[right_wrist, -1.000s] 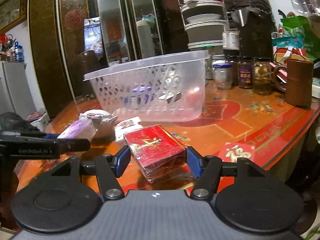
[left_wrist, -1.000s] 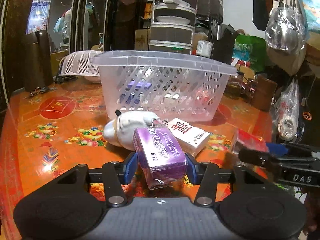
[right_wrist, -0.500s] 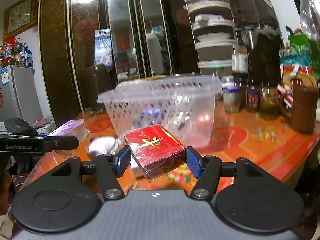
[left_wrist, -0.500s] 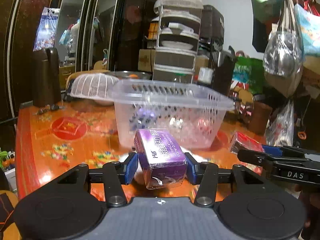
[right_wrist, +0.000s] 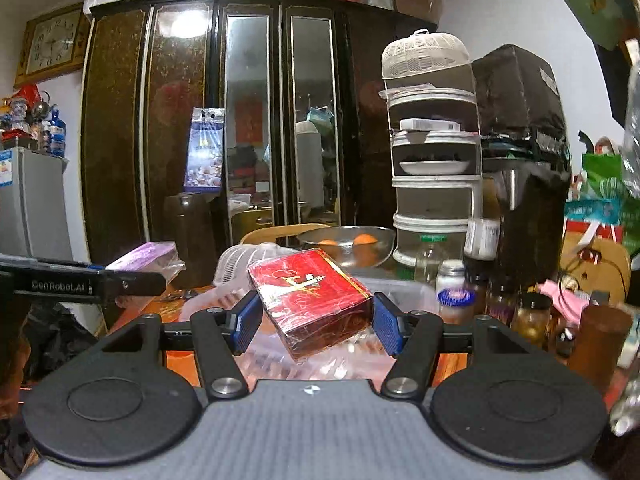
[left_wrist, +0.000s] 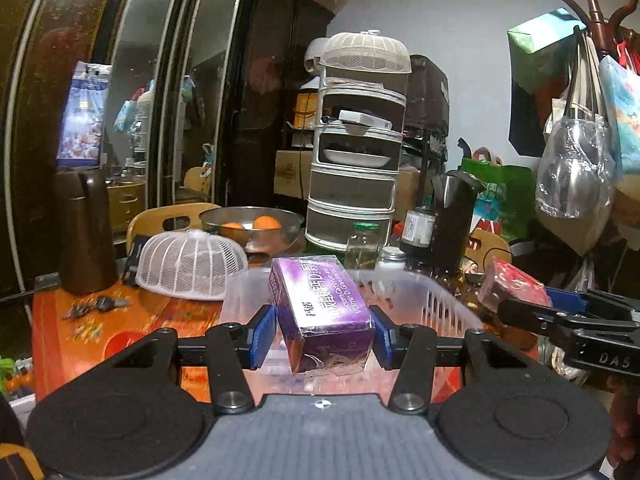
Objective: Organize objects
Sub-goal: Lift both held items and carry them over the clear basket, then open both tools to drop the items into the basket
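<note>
Above clear basket [left_wrist: 420, 292] | left gripper [left_wrist: 323, 332] clamped on purple box [left_wrist: 320, 304] | right gripper [right_wrist: 316, 320] clamped on red box [right_wrist: 310, 296] — both boxes tilted

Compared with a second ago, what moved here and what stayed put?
Both boxes went up: the left hand-held gripper raised the purple box and the right hand-held gripper raised the red box from table level to above the clear basket rim. Both grips held, and the basket stayed on the table.
</note>
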A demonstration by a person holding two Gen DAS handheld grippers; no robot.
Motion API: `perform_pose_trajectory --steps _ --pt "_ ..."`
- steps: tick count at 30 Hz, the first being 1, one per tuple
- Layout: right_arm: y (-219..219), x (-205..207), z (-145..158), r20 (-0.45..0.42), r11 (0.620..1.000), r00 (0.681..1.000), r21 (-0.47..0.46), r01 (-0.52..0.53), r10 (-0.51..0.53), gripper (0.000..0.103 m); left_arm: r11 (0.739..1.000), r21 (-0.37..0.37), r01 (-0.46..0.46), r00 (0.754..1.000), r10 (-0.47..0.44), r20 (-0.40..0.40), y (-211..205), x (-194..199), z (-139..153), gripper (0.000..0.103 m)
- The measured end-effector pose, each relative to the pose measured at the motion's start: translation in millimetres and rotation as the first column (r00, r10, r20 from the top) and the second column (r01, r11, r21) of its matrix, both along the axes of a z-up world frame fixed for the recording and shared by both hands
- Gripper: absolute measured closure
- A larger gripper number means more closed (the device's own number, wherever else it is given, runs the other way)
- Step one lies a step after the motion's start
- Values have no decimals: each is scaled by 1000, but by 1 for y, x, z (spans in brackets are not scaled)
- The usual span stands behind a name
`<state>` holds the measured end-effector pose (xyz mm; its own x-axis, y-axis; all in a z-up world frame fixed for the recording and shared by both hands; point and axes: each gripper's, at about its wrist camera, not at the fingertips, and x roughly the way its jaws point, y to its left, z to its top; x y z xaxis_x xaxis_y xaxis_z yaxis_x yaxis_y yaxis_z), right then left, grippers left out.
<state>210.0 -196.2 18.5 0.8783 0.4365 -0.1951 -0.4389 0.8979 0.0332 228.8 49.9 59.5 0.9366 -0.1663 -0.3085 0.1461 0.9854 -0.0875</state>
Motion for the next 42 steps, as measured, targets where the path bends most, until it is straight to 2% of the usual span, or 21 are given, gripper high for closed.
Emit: perform_pose_trajectory --steps 5,9,12,18,25,30,31,32,34,40,42 --pt "12 41 7 -39 998 999 -49 26 -28 40 999 27 20 999 -19 -38 -12 38 6 50" --pt "17 77 -3 -128 997 990 -60 52 -60 41 999 34 43 996 -40 -79 -20 73 -2 50" --pt "23 96 -9 -161 993 984 -91 69 -83 41 999 1 37 988 -36 -149 -18 99 -12 50" --pt "26 119 -20 -218 988 968 -117 100 -124 41 999 35 25 979 -17 -205 -26 120 -29 50" --pt "28 137 -27 -269 986 955 -139 87 -122 41 999 34 15 965 -5 -263 -24 141 -42 50" --pt "30 139 -29 -270 987 957 -142 73 -109 39 999 22 29 965 -23 -263 -26 142 -44 48" --pt "29 138 -29 -262 988 958 -135 78 -112 36 999 24 41 965 -33 -262 -28 142 -45 42" --pt "29 138 -28 -258 988 959 -131 85 -117 27 999 29 42 967 -33 -253 -29 140 -45 36" --pt "28 136 -26 -238 988 964 -124 89 -117 22 999 49 20 973 -8 -231 -30 136 -45 28" --pt "18 118 -16 -194 991 975 -93 95 -112 19 1000 14 12 985 -9 -171 -22 109 -34 27" --pt "11 102 -11 -171 994 980 -58 89 -98 10 1000 9 11 991 -9 -132 -19 88 -27 22"
